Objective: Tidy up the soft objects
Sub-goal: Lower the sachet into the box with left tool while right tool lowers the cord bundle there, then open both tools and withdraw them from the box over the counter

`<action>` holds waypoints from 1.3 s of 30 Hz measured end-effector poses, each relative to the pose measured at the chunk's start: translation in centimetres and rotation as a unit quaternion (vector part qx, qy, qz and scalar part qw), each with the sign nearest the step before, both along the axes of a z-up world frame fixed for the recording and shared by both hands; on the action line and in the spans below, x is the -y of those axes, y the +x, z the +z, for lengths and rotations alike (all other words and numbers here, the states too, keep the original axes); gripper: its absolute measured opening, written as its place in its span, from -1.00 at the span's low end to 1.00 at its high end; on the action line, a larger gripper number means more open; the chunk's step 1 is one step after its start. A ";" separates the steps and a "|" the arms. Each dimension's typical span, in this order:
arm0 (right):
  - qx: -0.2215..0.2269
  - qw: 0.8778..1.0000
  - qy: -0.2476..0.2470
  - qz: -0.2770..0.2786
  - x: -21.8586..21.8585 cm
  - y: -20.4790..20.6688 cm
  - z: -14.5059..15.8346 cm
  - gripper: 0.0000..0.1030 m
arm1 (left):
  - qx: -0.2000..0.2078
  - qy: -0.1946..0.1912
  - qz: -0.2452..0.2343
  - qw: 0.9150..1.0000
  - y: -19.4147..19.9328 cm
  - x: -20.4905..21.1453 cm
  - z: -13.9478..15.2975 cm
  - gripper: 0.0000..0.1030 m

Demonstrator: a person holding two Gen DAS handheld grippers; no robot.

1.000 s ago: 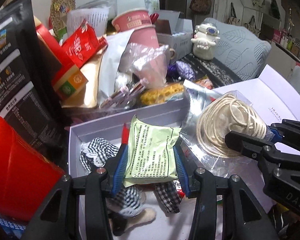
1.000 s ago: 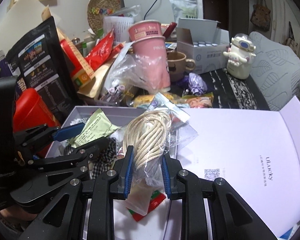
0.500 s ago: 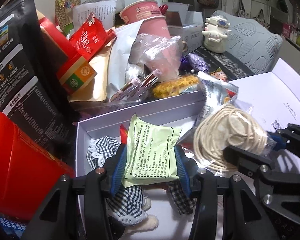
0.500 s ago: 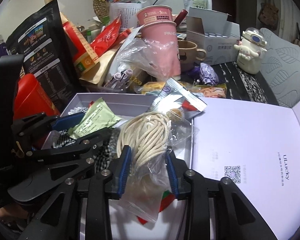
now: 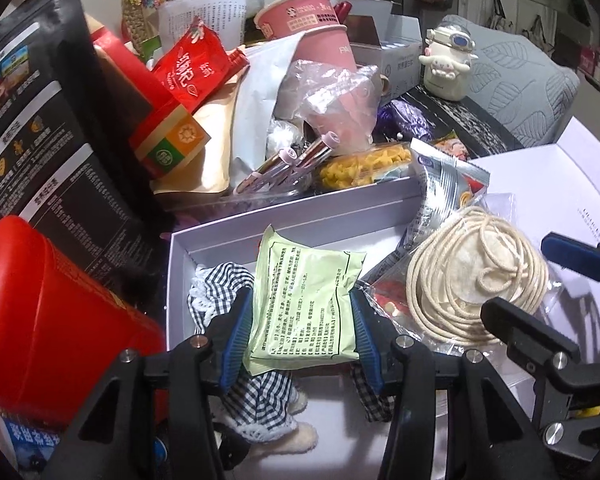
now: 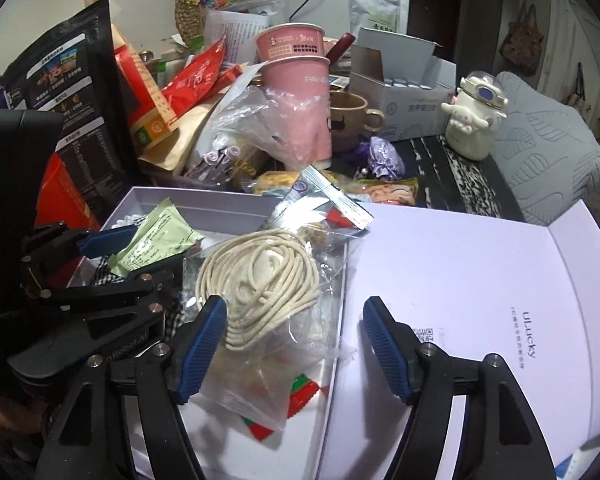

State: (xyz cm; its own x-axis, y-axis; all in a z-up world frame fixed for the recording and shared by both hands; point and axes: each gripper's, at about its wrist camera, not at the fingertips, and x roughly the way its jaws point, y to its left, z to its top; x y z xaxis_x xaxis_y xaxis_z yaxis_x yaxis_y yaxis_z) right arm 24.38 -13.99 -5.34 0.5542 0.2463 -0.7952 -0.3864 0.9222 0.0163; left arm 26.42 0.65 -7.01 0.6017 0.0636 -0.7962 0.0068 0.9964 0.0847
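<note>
My left gripper (image 5: 302,338) is shut on a pale green packet (image 5: 306,304) and holds it over the open white box (image 5: 300,216). A checked cloth (image 5: 224,280) lies in the box under it. My right gripper (image 6: 294,340) is open; a bagged coil of cream rope (image 6: 260,276) lies between and just ahead of its fingers, resting on the box's right part. The rope (image 5: 476,276) also shows in the left wrist view, with the right gripper (image 5: 540,284) beside it. The green packet (image 6: 156,240) and left gripper (image 6: 116,256) show in the right wrist view.
The box's white lid (image 6: 480,280) lies open to the right. A silver foil packet (image 6: 320,204) leans on the box's far wall. Behind stand pink paper cups (image 6: 296,92), a red pouch (image 5: 192,68), black bags (image 5: 32,128), a red container (image 5: 32,320) and a white figurine (image 6: 474,120).
My right gripper has opened and let go of the bagged rope, which now rests on the box. My left gripper still holds the green packet, little moved.
</note>
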 end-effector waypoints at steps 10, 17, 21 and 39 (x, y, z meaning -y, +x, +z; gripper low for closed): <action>0.022 1.000 -0.018 -0.008 -0.1 -1.3 0.9 0.52 | 0.016 0.027 0.010 0.999 -1.2 0.1 1.0 0.55; 0.031 0.999 -0.028 -0.019 0.5 -2.4 1.7 0.52 | 0.029 0.022 0.011 0.999 -2.3 0.3 2.5 0.55; 0.042 0.998 -0.031 -0.024 0.9 -3.3 2.9 0.52 | 0.039 0.009 -0.002 0.999 -3.1 0.5 4.1 0.55; 0.136 0.989 0.003 -0.052 3.3 -8.5 11.9 0.52 | 0.136 -0.008 -0.025 0.990 -9.2 2.2 13.2 0.55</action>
